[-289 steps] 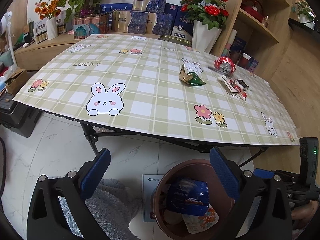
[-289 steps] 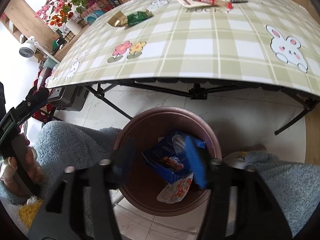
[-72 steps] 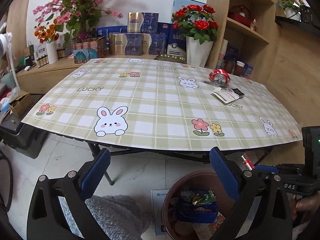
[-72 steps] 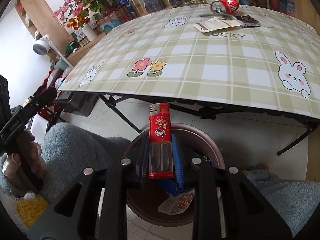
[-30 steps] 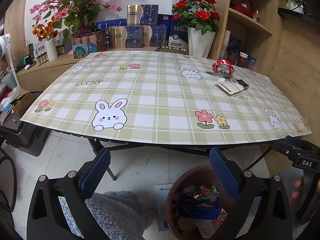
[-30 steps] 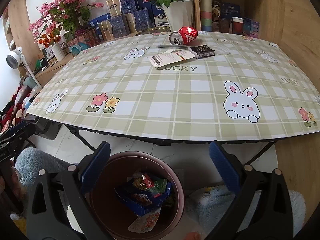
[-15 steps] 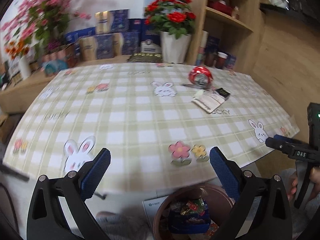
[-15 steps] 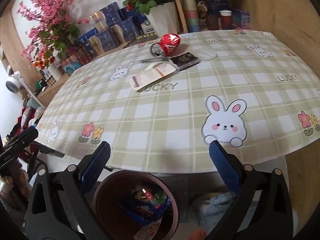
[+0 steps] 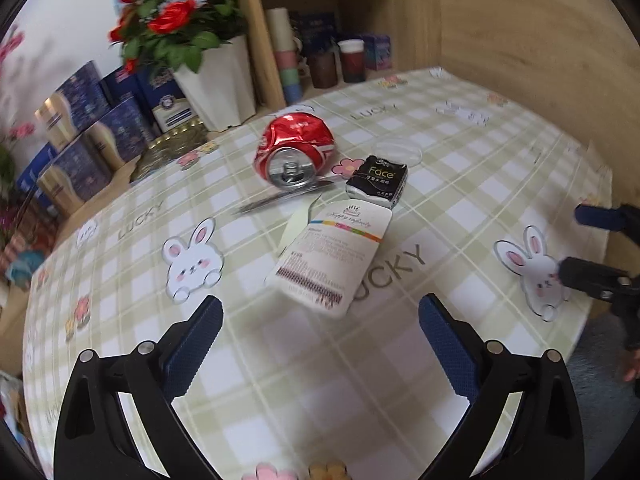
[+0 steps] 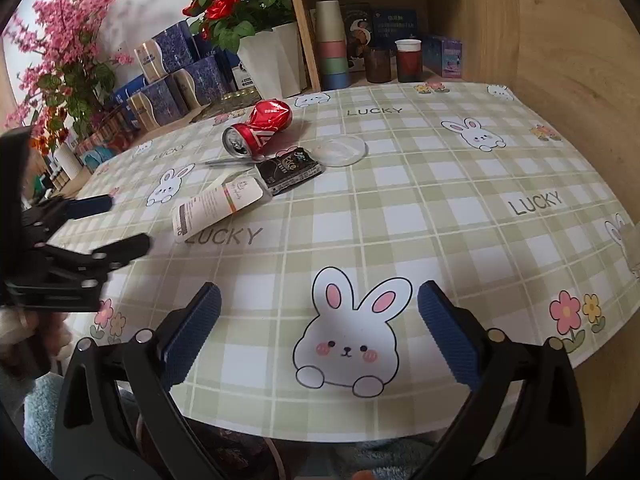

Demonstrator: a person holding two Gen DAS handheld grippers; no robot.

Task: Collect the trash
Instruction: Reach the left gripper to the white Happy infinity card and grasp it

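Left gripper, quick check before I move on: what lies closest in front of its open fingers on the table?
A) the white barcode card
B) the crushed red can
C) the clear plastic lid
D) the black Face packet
A: the white barcode card lies just ahead of the left gripper, whose jaws stand wide apart; the black Face packet and the crushed red can lie farther back.

Bin [image 10: 240, 456] mostly hidden under table edge [image 10: 320, 428] — print on white card [image 9: 332, 256] unreadable
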